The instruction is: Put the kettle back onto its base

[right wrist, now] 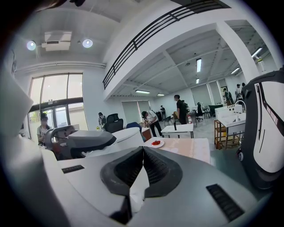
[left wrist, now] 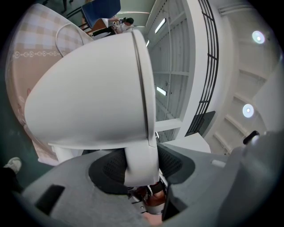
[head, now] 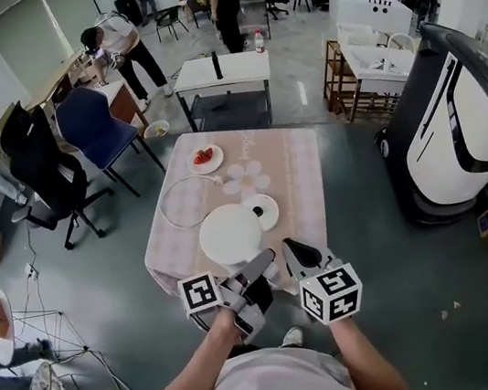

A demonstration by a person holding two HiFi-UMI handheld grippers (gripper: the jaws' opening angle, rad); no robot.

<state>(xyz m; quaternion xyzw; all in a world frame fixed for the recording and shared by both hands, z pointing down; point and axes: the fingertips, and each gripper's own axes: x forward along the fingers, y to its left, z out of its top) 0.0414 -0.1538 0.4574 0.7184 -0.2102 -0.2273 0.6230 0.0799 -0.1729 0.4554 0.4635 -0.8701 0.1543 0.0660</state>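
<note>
Smooth white plastic kettle (head: 230,234) with a rounded body, a thin seam line under the lid and a flat white handle (left wrist: 141,164). It is held over the near edge of the table with the pink checked cloth (head: 296,164), not seated on its flat round white base (head: 262,210). The base lies on the cloth just beyond and to the right of the kettle, dark spot at its centre. Left gripper (head: 255,273) has its jaws partly apart and clamped on the handle, dark pads pressed on both sides. Right gripper (head: 292,252) is beside it at the near edge, jaws closed together with nothing between them. The head view gives only the kettle's top, so handle, spout and underside are hidden there, and the gap between kettle and cloth can't be judged. The base's left rim is cut off by the kettle. A thin white cord (head: 177,200) loops on the cloth toward the left edge, its end lost behind the kettle. The left gripper view (left wrist: 140,163) alone shows the grip and the kettle's side (left wrist: 88,97), but no base. The right gripper view (right wrist: 142,165) shows pads touching, the kettle (right wrist: 122,136) behind the left gripper's grey jaw, and the small white plate of red fruit (right wrist: 155,143) at the far edge (head: 205,157).
</note>
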